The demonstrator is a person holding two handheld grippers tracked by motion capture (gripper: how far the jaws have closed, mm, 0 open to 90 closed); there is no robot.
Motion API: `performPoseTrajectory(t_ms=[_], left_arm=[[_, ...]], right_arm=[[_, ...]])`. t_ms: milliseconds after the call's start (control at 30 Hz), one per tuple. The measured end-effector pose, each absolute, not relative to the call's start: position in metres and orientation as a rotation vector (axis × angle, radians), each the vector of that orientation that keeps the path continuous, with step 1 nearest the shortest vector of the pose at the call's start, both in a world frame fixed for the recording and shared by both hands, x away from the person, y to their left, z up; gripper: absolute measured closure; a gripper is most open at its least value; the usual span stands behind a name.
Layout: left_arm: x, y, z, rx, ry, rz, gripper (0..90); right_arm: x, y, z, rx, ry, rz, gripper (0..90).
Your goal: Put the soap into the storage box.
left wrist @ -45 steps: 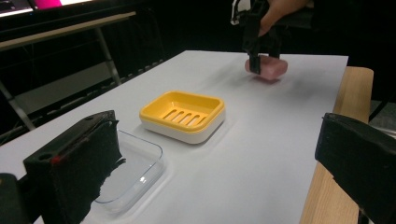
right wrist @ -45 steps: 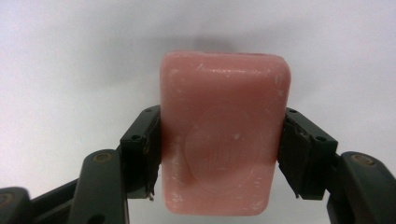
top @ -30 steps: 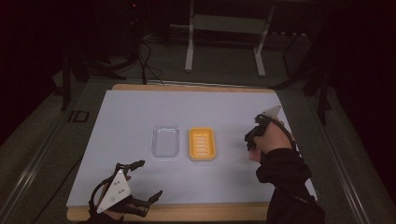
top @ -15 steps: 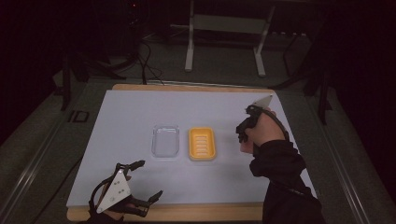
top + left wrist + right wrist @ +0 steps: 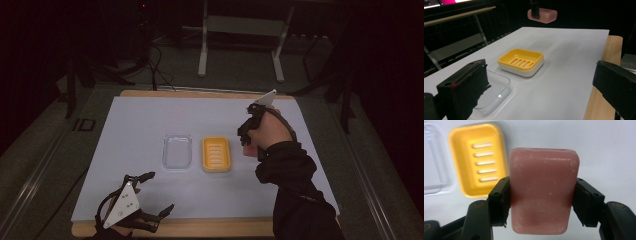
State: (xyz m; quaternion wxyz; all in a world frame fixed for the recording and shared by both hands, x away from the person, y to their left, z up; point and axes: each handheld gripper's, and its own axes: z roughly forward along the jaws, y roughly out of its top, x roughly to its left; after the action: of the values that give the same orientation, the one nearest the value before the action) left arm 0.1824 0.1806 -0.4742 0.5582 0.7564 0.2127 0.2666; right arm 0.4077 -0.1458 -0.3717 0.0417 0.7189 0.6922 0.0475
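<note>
- A pink bar of soap [image 5: 544, 195] is clamped between the two black jaws of the right hand-held gripper [image 5: 543, 202], one pad pressed on each long side; it sits at the centre of the right gripper view.
- In the high view, the right hand-held gripper [image 5: 248, 131] is seen right of centre, held above the table [image 5: 145, 117] just to the right of the yellow soap dish [image 5: 216, 154].
- In the left gripper view, the soap [image 5: 542, 15] is seen at the top centre of the frame, raised clear of the table.
- The yellow soap dish, slotted along its bottom, is placed at the middle of the high view, and a clear plastic tray [image 5: 177, 151] lies just beside it on its left, apart from it.
- The left hand-held gripper [image 5: 152, 192] is found at the lower left of the high view, near the table's wooden front edge; its jaws are spread wide and nothing is held between them.
</note>
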Motion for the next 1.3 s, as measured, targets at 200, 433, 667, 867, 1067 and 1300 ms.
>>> performPoseTrajectory(t_ms=[200, 433, 667, 867, 1067, 1300], left_arm=[[0.182, 0.181, -0.474, 1.786, 0.503, 0.629, 0.6], [0.182, 0.181, -0.474, 1.786, 0.502, 0.629, 0.6], [0.183, 0.181, -0.475, 1.786, 0.499, 0.626, 0.7], [0.182, 0.181, -0.475, 1.786, 0.497, 0.624, 0.6], [0.182, 0.181, -0.475, 1.79, 0.494, 0.625, 0.6], [0.181, 0.18, -0.475, 1.793, 0.487, 0.623, 0.6]], right_arm=[[0.406, -0.127, -0.371, 2.171, 2.172, 0.201, 37.7], [0.403, -0.105, -0.375, 2.141, 2.244, 0.266, 37.7], [0.403, -0.086, -0.384, 2.101, 2.281, 0.283, 37.7], [0.407, -0.076, -0.4, 2.094, 2.303, 0.274, 37.7], [0.41, -0.068, -0.42, 2.102, 2.319, 0.295, 37.7], [0.415, -0.063, -0.444, 2.095, 2.329, 0.258, 37.7]])
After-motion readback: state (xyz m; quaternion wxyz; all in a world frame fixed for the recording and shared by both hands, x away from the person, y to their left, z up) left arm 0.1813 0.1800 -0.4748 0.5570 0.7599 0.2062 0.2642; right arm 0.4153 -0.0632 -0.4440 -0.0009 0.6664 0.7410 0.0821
